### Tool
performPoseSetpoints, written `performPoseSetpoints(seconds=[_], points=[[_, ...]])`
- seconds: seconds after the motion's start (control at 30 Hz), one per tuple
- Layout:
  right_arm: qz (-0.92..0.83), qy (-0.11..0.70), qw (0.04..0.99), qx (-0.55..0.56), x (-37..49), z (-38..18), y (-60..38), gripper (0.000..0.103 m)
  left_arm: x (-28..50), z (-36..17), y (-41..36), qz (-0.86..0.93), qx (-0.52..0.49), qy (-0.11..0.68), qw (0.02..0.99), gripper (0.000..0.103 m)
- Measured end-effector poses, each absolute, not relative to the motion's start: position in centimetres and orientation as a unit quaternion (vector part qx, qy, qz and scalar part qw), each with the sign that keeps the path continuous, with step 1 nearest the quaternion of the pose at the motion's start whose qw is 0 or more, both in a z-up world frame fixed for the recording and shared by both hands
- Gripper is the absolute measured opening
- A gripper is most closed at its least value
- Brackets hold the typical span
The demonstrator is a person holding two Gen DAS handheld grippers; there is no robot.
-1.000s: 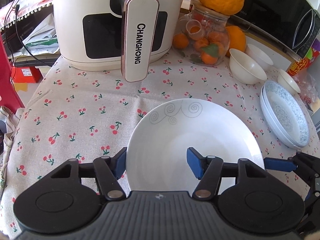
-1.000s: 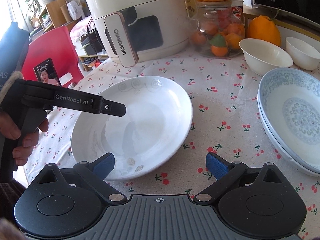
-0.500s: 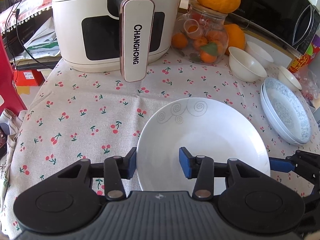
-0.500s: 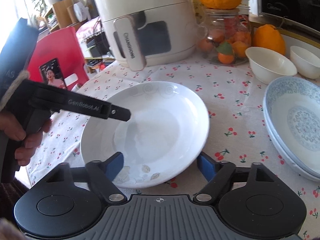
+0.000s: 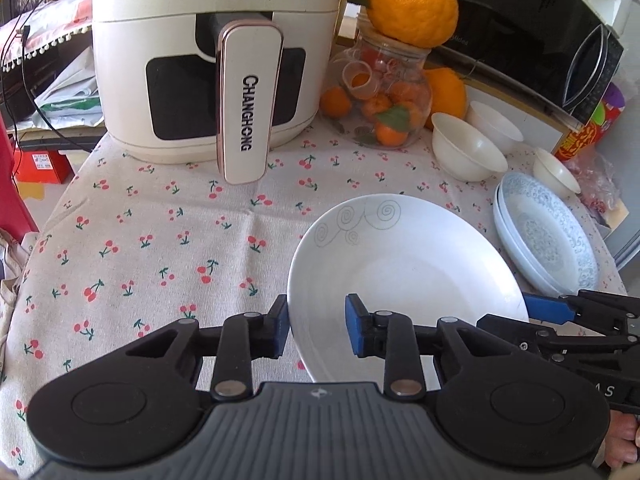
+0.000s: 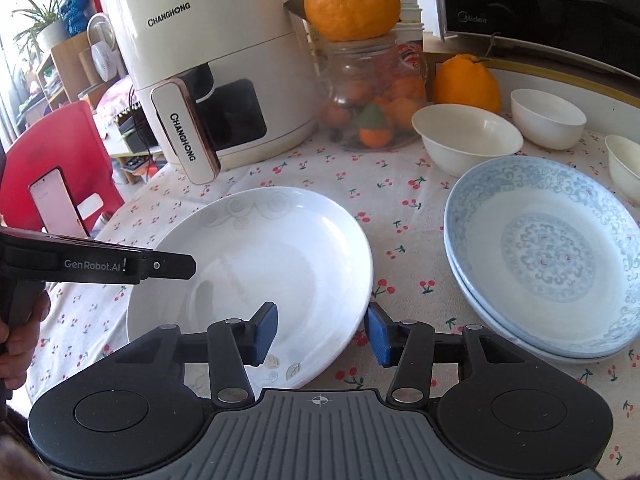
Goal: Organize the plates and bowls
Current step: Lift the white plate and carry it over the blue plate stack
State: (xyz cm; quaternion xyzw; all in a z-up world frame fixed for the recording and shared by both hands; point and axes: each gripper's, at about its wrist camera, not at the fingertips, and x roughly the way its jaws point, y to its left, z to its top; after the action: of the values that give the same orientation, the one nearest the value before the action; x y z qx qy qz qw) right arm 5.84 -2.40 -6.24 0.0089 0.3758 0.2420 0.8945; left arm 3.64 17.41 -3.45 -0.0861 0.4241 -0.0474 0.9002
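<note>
A cream tablecloth printed with red cherries [image 5: 160,248] covers the table, with a cream CHANGHONG air fryer [image 5: 216,60] at the back, at 11 o'clock in the left wrist view. Beside it, at 1 o'clock, stands a clear glass jar of small oranges [image 5: 380,100] with a large orange [image 5: 412,0] on top. A black microwave [image 5: 532,28] fills the 2 o'clock corner.

The large white round plate with grey swirl markings [image 5: 400,264] sits on the cloth just ahead of both tools. The left gripper [image 5: 316,328] is held low and level, its blue pads [image 5: 354,322] parted and straddling the plate's near left rim, one finger outside and one over the basin; contact cannot be judged. The right gripper [image 6: 320,334] comes in from the plate's other side, also level, its blue pads [image 6: 378,336] apart with the rim between them, not clamped.

In the right wrist view, the left tool's black finger reaches across the plate from 9 o'clock, with the person's left hand [image 6: 16,332] wrapped around its handle.

At 3 o'clock lies a stack of blue-patterned shallow plates [image 6: 548,256]. Behind them, at 1 to 2 o'clock, sit three small white bowls [image 6: 468,136], apart from one another.
</note>
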Motion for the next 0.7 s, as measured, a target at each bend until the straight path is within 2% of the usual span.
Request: performPoseSetpoints(seconds=[0.7], points=[[0.223,0.347,0.91,0.042,7.1,-3.7,-4.8,0.048,3.9,-1.2,15.8,-0.062,-0.102,0.38,0.917,0.027]])
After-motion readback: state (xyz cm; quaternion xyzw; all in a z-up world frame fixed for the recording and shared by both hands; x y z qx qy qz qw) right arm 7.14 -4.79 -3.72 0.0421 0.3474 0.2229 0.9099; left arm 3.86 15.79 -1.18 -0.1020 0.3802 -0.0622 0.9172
